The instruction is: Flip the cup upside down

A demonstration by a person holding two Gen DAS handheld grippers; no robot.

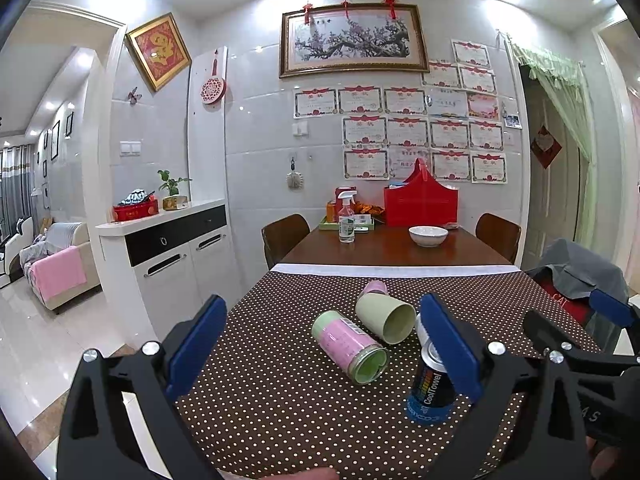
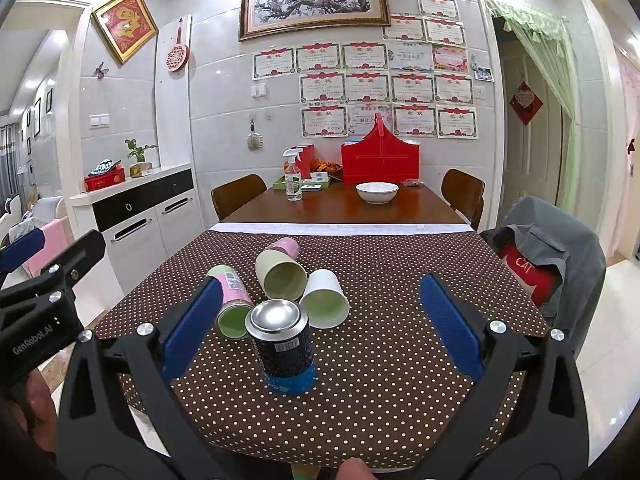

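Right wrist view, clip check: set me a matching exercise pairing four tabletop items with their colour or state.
Column 1:
1. dark can
2. white cup
3. pink-labelled canister
4. bowl

Column 2:
A. on the bare wood at the far end of the table
B. standing with its blue end down, metal end up
C. on its side, white outside, green inside
D. on its side, partly behind the right gripper's left finger

Pairs: 1-B, 2-C, 3-D, 4-A
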